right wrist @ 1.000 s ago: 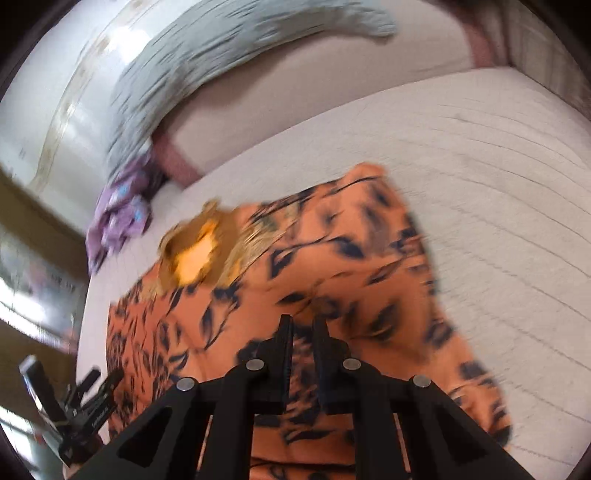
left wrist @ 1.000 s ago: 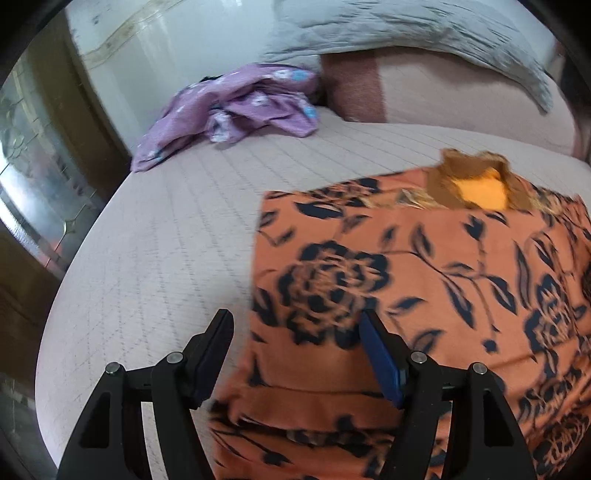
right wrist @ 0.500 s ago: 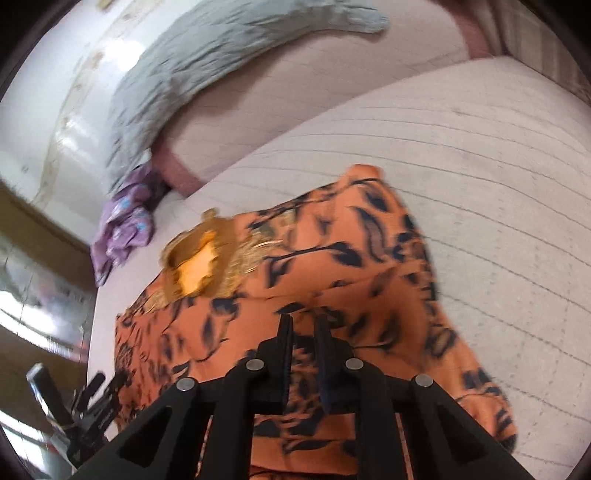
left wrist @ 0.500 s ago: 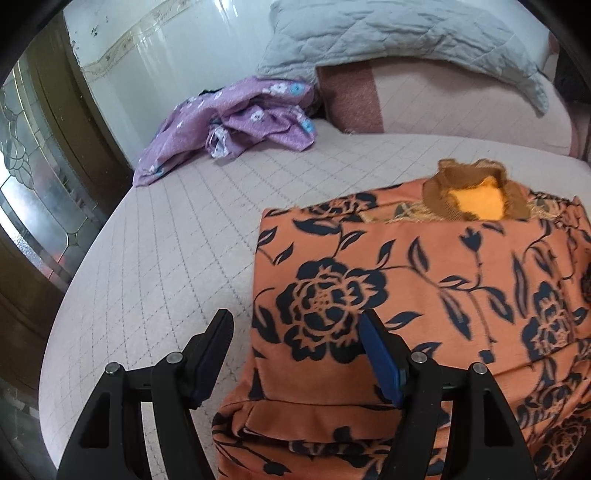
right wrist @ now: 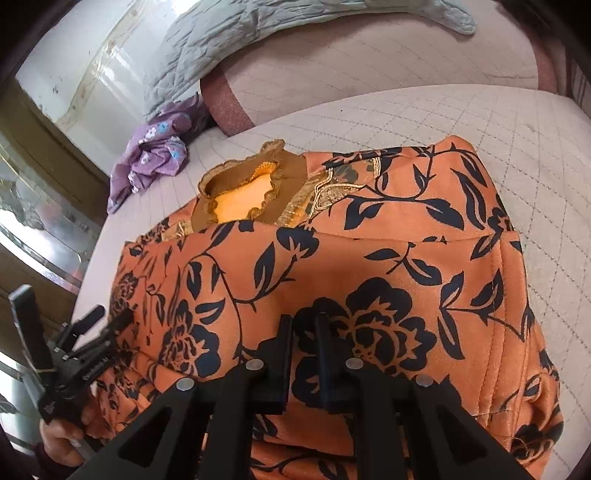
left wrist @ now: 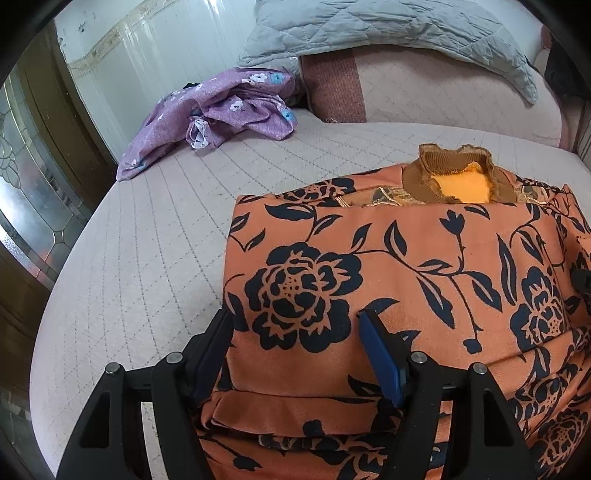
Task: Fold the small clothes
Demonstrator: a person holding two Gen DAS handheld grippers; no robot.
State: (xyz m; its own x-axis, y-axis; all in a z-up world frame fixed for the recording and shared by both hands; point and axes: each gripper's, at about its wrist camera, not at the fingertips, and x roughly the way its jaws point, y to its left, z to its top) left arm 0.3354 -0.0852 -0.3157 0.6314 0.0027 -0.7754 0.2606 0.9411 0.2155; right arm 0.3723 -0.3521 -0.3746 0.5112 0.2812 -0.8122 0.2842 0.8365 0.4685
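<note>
Left wrist cam sitting low and close over the orange floral garment, looking down-forward toward the headboard, right wrist cam doing likewise from the other side, both sharing its brown collar, purple garment, grey quilt.

**Quilted bed, two garments**

A pale pink quilted bed carries an orange floral garment, folded, at its near side. A crumpled purple floral garment lies far left, beside the grey quilt.
</note>
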